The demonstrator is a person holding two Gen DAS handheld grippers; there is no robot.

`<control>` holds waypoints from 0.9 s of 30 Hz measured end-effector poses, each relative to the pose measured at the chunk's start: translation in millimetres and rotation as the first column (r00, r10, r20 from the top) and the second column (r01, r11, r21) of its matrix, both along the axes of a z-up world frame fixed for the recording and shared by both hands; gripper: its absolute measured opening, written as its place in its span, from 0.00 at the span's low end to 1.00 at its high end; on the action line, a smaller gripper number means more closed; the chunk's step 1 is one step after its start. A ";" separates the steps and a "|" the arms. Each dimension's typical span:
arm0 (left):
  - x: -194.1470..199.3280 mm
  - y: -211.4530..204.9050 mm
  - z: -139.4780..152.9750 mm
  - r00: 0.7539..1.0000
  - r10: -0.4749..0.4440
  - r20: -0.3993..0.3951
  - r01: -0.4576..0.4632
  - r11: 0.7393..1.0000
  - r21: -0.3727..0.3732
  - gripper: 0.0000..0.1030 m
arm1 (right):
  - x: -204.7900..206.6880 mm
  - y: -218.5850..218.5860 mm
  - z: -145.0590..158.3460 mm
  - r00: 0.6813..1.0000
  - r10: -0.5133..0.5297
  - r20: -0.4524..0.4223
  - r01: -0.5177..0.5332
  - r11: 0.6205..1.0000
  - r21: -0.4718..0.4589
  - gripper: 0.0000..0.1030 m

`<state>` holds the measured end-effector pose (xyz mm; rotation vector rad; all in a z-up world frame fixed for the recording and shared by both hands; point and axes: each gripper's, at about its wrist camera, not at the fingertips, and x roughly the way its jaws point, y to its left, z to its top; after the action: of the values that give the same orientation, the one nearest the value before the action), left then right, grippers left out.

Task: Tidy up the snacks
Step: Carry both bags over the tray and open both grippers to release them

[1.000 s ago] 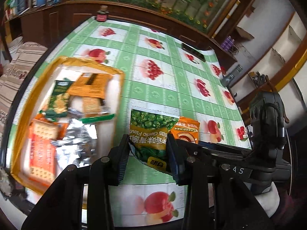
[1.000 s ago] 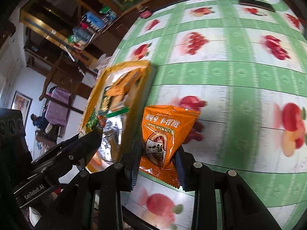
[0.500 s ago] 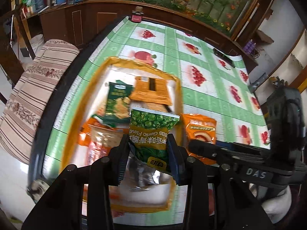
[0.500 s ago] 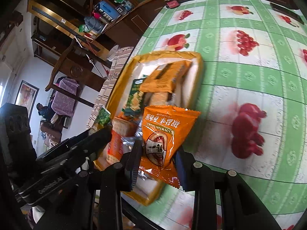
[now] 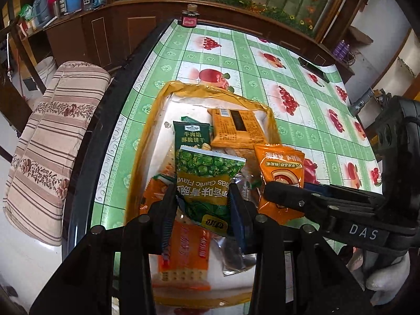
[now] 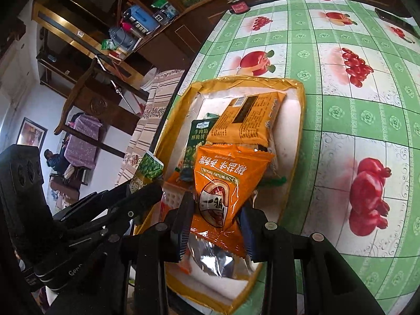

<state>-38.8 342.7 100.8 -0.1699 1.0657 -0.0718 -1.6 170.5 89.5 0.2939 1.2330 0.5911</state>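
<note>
My left gripper is shut on a green pea snack bag and holds it above the yellow-rimmed tray. My right gripper is shut on an orange snack bag, also above the tray. The orange bag and the right gripper show at the right of the left wrist view. The green bag and the left gripper show at the left of the right wrist view. The tray holds several snack packs, among them an orange box-like pack and a dark green pack.
The tray sits near the left edge of a table with a green fruit-print cloth. A small jar stands at the far edge and a dark phone-like object lies at the far right. A striped cushion lies beside the table.
Both grippers have moved left with their bags, from over the tablecloth beside the tray to over the tray. The grips have not changed.
</note>
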 end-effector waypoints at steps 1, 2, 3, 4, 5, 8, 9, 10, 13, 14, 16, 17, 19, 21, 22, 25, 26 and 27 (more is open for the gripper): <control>2.2 1.8 -1.4 1.000 -0.004 -0.003 0.004 1.000 0.002 0.35 | 1.2 1.2 0.0 1.000 -0.004 0.001 0.004 1.000 -0.002 0.33; 3.5 3.0 -2.4 1.000 -0.008 -0.005 0.008 1.000 0.002 0.35 | 2.9 3.0 -0.1 1.000 -0.007 0.002 0.007 1.000 -0.006 0.33; 4.9 4.1 -3.3 1.000 -0.011 -0.007 0.011 1.000 0.002 0.35 | 4.8 5.3 -0.2 1.000 -0.010 0.005 0.010 1.000 -0.011 0.33; 7.3 5.4 -5.1 1.000 -0.016 -0.011 0.016 1.000 0.001 0.35 | 5.3 6.6 -0.2 1.000 -0.011 0.007 0.011 1.000 -0.014 0.33; 9.0 6.4 -6.4 1.000 -0.020 -0.013 0.020 1.000 0.000 0.35 | 7.6 9.2 -0.7 1.000 -0.013 0.009 0.013 1.000 -0.020 0.33; 14.8 7.7 -11.9 0.999 -0.033 -0.025 0.033 0.999 -0.002 0.35 | 13.4 15.7 -2.5 1.000 -0.012 0.020 0.013 0.999 -0.045 0.33; 16.4 7.7 -13.8 0.999 -0.037 -0.029 0.037 0.999 -0.002 0.35 | 14.9 17.3 -3.4 1.000 -0.012 0.022 0.013 0.999 -0.052 0.33; 18.7 7.8 -16.4 0.999 -0.042 -0.033 0.042 0.999 -0.002 0.35 | 17.0 19.3 -4.9 1.000 -0.012 0.024 0.013 0.998 -0.060 0.33; 24.2 8.7 -22.1 0.998 -0.050 -0.044 0.050 0.999 -0.007 0.35 | 22.2 22.5 -9.4 1.000 -0.015 0.024 0.017 0.997 -0.075 0.33; 25.8 9.2 -23.6 0.998 -0.051 -0.046 0.051 0.999 -0.008 0.35 | 23.8 23.2 -10.3 1.000 -0.016 0.024 0.018 0.997 -0.075 0.34; 28.6 10.4 -26.4 0.997 -0.052 -0.049 0.052 0.999 -0.011 0.35 | 26.7 26.3 -11.1 0.999 -0.012 0.031 0.015 0.996 -0.085 0.34; 30.2 11.7 -28.0 0.997 -0.052 -0.052 0.051 0.999 -0.015 0.35 | 28.2 28.6 -10.6 0.999 -0.008 0.038 0.011 0.996 -0.092 0.34; 33.0 13.9 -30.9 0.997 -0.051 -0.058 0.049 0.999 -0.021 0.35 | 30.5 32.6 -9.9 0.999 -0.001 0.044 0.005 0.995 -0.100 0.34; 34.7 15.7 -32.0 0.997 -0.050 -0.060 0.049 0.998 -0.025 0.35 | 33.2 35.0 -9.5 0.999 0.001 0.044 0.004 0.995 -0.100 0.33; 35.4 16.5 -32.1 0.997 -0.050 -0.060 0.048 0.998 -0.026 0.35 | 34.1 36.5 -8.4 0.999 0.002 0.046 0.003 0.995 -0.099 0.33; 37.2 19.0 -30.8 0.998 -0.044 -0.054 0.043 0.999 -0.025 0.35 | 38.5 39.9 -4.1 0.998 0.002 0.059 0.003 0.995 -0.096 0.33; 37.3 19.8 -30.2 0.998 -0.042 -0.052 0.041 0.999 -0.026 0.35 | 41.2 40.9 -2.3 0.998 0.001 0.062 0.005 0.996 -0.094 0.33; 37.5 20.5 -29.9 0.998 -0.041 -0.051 0.039 0.999 -0.026 0.35 | 44.5 42.3 -0.5 0.998 0.000 0.064 0.006 0.996 -0.092 0.33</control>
<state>-1.4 363.3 71.0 -0.1734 1.1201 -0.1170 42.9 212.9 89.0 0.1979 1.1936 0.5354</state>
